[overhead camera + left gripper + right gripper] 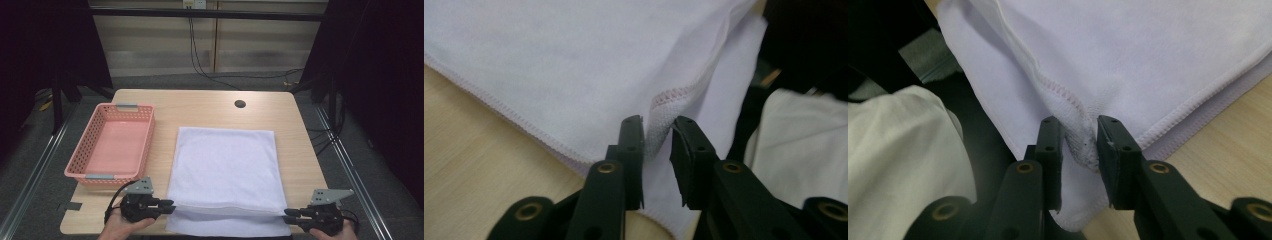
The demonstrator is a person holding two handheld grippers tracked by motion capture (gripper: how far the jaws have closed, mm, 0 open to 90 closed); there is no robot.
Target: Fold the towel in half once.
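Down at the near edge, two hands, one black tool in each: left gripper (167,206) at the left front corner of the white towel (225,165), right gripper (289,216) at the right front corner, both pointing inward along the table edge. Left gripper view: jaws parted narrowly, stitched hem corner of the top layer standing between them, clear gap on the right-hand pad, no squeeze on the cloth. Right gripper view: same narrow spread, a bunched bit of hem sitting loose in the slot, brushing the pads but not clamped. Towel folded over, upper layer lying flat across the middle of the wooden table (200,107), lower layer poking out in front and hanging a little over the near edge. Pink basket (75,167) off to the left of the towel, just beside it, not touching. Small dark hole (240,104) in the tabletop beyond the towel's far edge.
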